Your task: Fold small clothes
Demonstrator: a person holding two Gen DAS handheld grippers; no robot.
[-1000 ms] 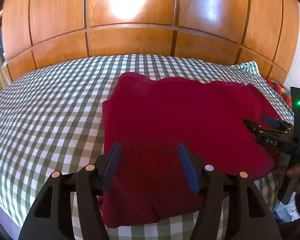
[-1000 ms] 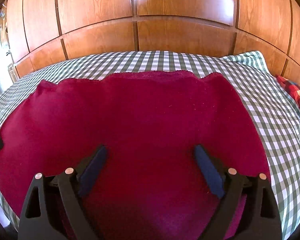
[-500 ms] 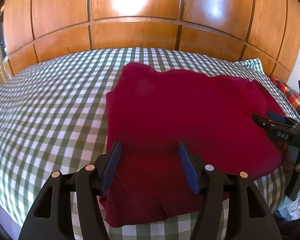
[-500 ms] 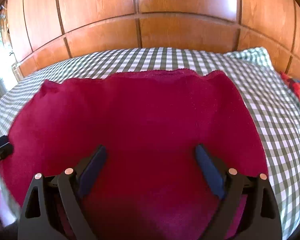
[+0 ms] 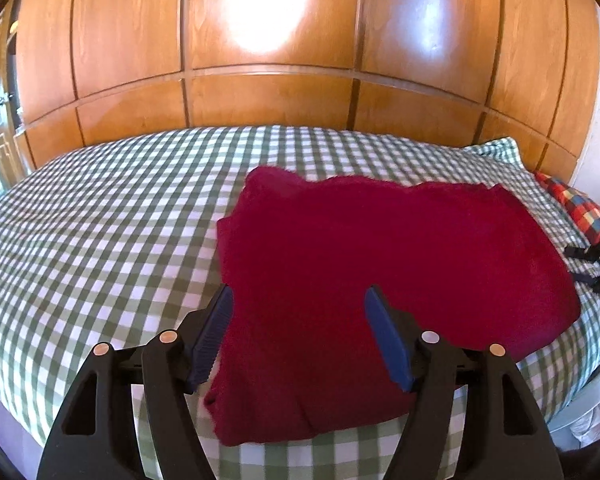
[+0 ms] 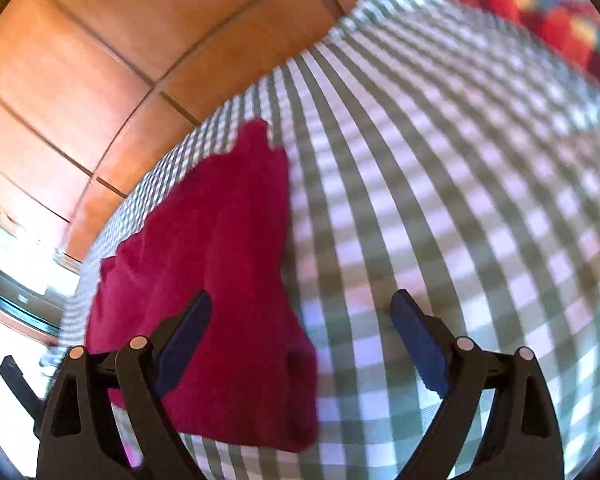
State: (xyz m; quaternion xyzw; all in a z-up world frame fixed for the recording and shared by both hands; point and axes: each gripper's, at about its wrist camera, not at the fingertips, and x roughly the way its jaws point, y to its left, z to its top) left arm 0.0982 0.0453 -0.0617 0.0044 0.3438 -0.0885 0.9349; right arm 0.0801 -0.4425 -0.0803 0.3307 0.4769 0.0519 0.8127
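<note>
A dark red garment (image 5: pixel 360 264) lies folded flat on the green-and-white checked bed (image 5: pixel 100 240). My left gripper (image 5: pixel 300 320) is open and empty, hovering above the garment's near left corner. My right gripper (image 6: pixel 300 320) is open and empty, tilted, above the garment's right edge (image 6: pixel 228 260) and the bare bedspread (image 6: pixel 440 180). It shows in the left wrist view as a dark shape (image 5: pixel 596 260) at the far right edge. The right wrist view is blurred by motion.
Wooden wall panels (image 5: pixel 260 80) run behind the bed. A multicoloured checked pillow (image 5: pixel 576 212) lies at the bed's right end, also in the right wrist view (image 6: pixel 560 28). The bed's front edge is just below my left gripper.
My right gripper has swung right and tilted, off the garment's middle to its right edge. My left gripper has pulled back and risen slightly. The garment has not moved.
</note>
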